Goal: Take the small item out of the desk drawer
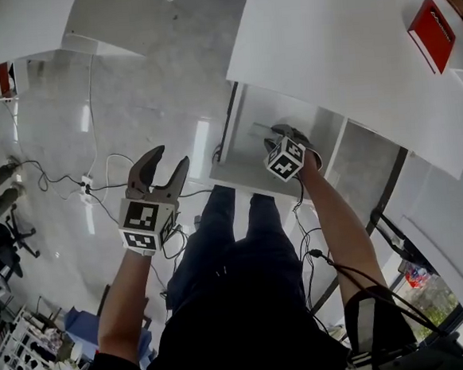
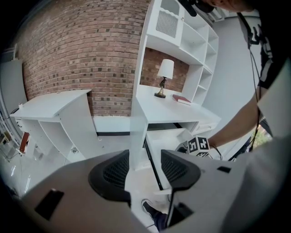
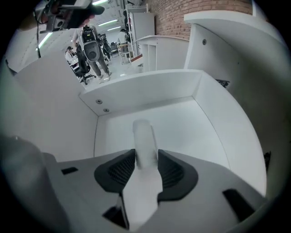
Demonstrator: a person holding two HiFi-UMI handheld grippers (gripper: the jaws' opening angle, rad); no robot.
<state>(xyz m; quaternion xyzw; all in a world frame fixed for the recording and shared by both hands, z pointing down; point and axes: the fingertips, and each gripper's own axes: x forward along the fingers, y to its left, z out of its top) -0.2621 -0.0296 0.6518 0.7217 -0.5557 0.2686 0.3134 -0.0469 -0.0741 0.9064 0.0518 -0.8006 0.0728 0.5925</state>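
Grey polished floor (image 1: 144,91), with cables trailing across it. Red brick wall (image 2: 91,45) behind the furniture. White desk (image 1: 341,60) with a shelf unit above it. It carries a table lamp (image 2: 164,77) with a white shade and a red book (image 1: 432,35) lying flat beside it. Desk drawer (image 3: 204,132), white and pulled open under the desktop. Left gripper (image 2: 145,166), held in the air over the floor to the left of the drawer, with jaws parted and nothing between them. Right gripper (image 3: 146,170), pointing steeply down into the drawer, with jaws parted on either side of the small item and no clamping evident. Small item (image 3: 143,141), a pale whitish tube-like piece lying on the drawer floor between the right gripper's pads.
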